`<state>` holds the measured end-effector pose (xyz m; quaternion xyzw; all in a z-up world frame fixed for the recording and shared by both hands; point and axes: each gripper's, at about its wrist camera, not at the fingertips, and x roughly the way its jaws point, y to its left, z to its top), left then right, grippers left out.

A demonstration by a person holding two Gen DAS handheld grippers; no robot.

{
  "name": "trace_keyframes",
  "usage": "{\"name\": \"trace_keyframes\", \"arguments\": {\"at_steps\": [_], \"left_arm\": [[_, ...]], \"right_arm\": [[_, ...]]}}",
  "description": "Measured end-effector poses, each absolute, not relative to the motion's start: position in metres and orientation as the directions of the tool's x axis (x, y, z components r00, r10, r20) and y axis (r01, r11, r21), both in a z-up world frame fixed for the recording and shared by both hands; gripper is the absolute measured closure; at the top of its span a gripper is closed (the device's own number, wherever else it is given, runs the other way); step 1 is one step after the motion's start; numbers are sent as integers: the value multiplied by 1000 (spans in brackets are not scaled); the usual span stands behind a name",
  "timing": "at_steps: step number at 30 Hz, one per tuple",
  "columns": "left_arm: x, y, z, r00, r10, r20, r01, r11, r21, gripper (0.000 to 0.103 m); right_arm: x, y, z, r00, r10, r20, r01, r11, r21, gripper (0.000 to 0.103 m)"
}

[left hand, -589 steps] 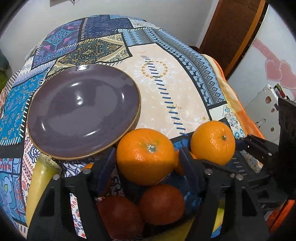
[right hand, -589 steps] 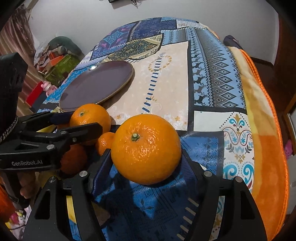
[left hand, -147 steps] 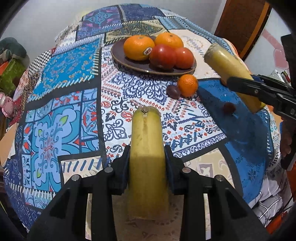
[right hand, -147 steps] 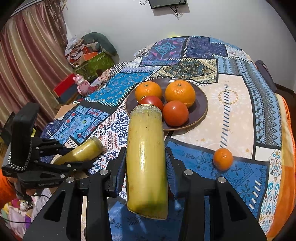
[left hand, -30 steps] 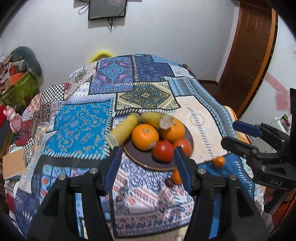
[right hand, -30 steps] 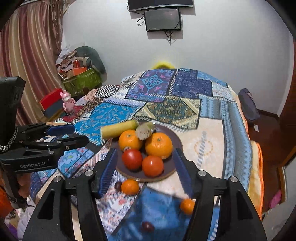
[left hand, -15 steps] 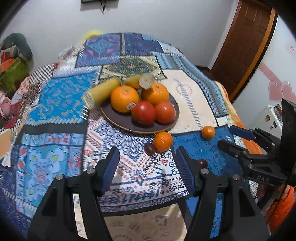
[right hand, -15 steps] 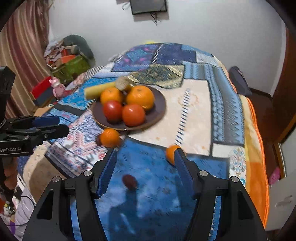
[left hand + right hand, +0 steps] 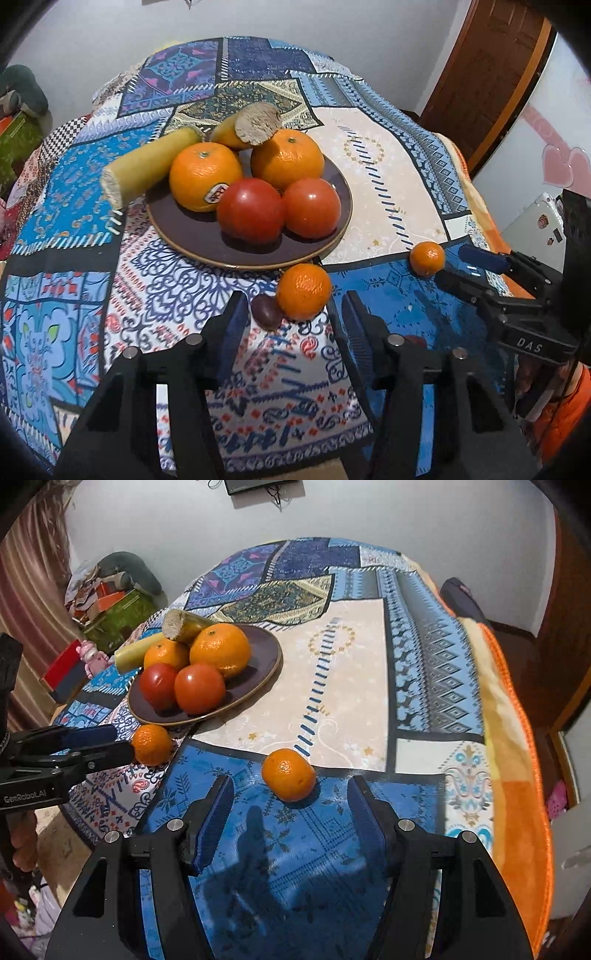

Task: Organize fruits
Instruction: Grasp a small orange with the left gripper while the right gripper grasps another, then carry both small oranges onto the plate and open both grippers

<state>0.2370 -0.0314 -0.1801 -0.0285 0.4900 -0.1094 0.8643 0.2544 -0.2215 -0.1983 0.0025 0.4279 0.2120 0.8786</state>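
Note:
A dark plate (image 9: 184,229) (image 9: 264,646) holds two oranges (image 9: 205,175), two tomatoes (image 9: 251,210) and two yellow cane pieces (image 9: 147,166) leaning on its far rim. A small mandarin (image 9: 303,291) (image 9: 151,744) lies on the cloth just before the plate, with a dark plum (image 9: 266,311) beside it. My left gripper (image 9: 291,317) is open, just short of that mandarin. A second small mandarin (image 9: 288,774) (image 9: 426,257) lies further right. My right gripper (image 9: 290,808) is open, just short of it.
The patchwork cloth (image 9: 369,166) covers a round table, its orange edge (image 9: 517,775) dropping off at the right. A door (image 9: 487,74) and a white fridge (image 9: 532,229) stand to the right. Clutter (image 9: 110,590) and a curtain lie at the left.
Both grippers have dropped lower and moved closer, each towards one loose mandarin. Earlier they carried the oranges and cane pieces, which now rest on the plate.

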Motion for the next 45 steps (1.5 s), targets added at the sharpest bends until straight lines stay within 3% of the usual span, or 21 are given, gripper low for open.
{"name": "trace_keyframes", "arguments": {"at_steps": [12, 28, 45], "left_arm": [[252, -46, -191, 491, -215, -844, 200, 971, -130, 67], [240, -29, -160, 552, -228, -802, 186, 971, -149, 68], [263, 28, -142, 609, -129, -783, 57, 991, -119, 68]], "right_arm": [[267, -215, -214, 500, 395, -771, -370, 902, 222, 70], [259, -205, -184, 544, 431, -720, -417, 884, 213, 71], [292, -170, -168, 568, 453, -687, -459, 867, 192, 71]]}}
